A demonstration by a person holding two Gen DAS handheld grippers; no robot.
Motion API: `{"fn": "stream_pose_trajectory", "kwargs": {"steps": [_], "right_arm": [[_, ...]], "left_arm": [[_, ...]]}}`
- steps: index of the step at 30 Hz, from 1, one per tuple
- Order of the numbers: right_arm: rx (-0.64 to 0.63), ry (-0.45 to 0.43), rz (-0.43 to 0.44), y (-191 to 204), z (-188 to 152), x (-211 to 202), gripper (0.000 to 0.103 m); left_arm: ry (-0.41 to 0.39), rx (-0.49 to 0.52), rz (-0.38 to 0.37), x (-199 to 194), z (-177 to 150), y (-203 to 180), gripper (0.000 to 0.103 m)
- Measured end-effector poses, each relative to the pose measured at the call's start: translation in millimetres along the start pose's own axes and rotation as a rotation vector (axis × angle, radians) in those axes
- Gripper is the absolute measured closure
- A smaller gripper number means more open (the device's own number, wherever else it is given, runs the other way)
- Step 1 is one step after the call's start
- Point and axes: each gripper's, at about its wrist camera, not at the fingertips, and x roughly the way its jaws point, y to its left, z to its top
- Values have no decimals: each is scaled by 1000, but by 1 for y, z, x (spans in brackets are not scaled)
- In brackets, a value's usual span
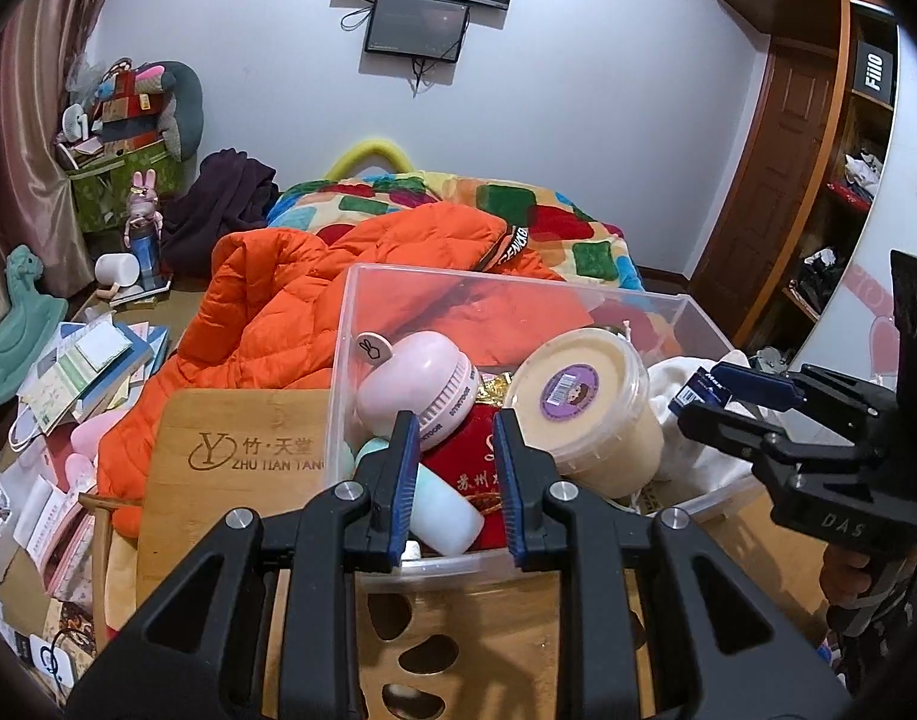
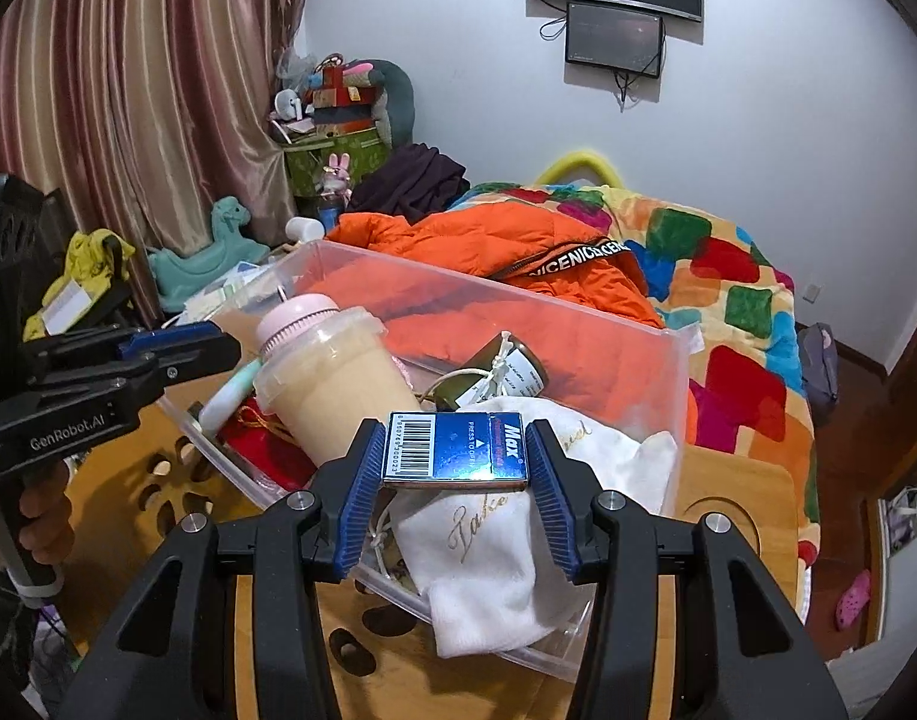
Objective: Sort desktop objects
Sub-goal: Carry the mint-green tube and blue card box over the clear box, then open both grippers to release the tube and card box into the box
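Observation:
A clear plastic bin (image 1: 347, 324) stands on a bamboo lap table (image 1: 218, 450). In it lie a pink round device (image 1: 419, 378), a cream lidded tub (image 1: 584, 402), a red pouch (image 1: 464, 468), a mint-green bottle (image 1: 446, 516) and a white cloth bag (image 2: 506, 546). My left gripper (image 1: 452, 468) is open and empty over the bin's near edge. My right gripper (image 2: 455, 450) is shut on a small blue "Max" box (image 2: 455, 444), held above the white bag. The box also shows in the left wrist view (image 1: 707, 390).
An orange down jacket (image 1: 290, 300) and a colourful quilt (image 2: 728, 300) lie on the bed behind the bin. Books and papers (image 1: 80, 372) are piled at the left by a teal rocking horse (image 2: 206, 252). A wooden shelf (image 1: 842, 180) stands at the right.

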Motion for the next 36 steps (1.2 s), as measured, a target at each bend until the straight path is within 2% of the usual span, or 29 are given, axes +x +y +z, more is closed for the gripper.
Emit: {"fn": "stream_pose_trajectory", "kwargs": {"steps": [3,7,8,15,19,21,25,28,36], "right_arm": [[-7,2,-10,2,0,0,58],[1,5,-9,3,1,-3,51],[1,3,-12,3,1,-5,50],[-3,-34,-82,10,4,-25,22],[9,-45,-101,12,3,-39,20],[21,-47,-104,12,2,-46,17],[45,-60,-119,12,-2,-62,10],[45,-85,-128,16,-8,-77,1],[56,-206,-170,38,-42,-126,1]], "left_arm": [[-2,4,1,-2,1,-1,79],[-7,15,0,-9,2,-6,78],[-10,14,0,-12,2,-6,74],[-54,20,6,-33,3,-13,47],[-80,23,27,-47,3,-19,29],[-89,21,25,-54,2,-21,27],[-108,21,38,-67,-1,-25,12],[-124,24,48,-78,-7,-30,7],[-143,40,67,-100,-27,-44,6]]}}
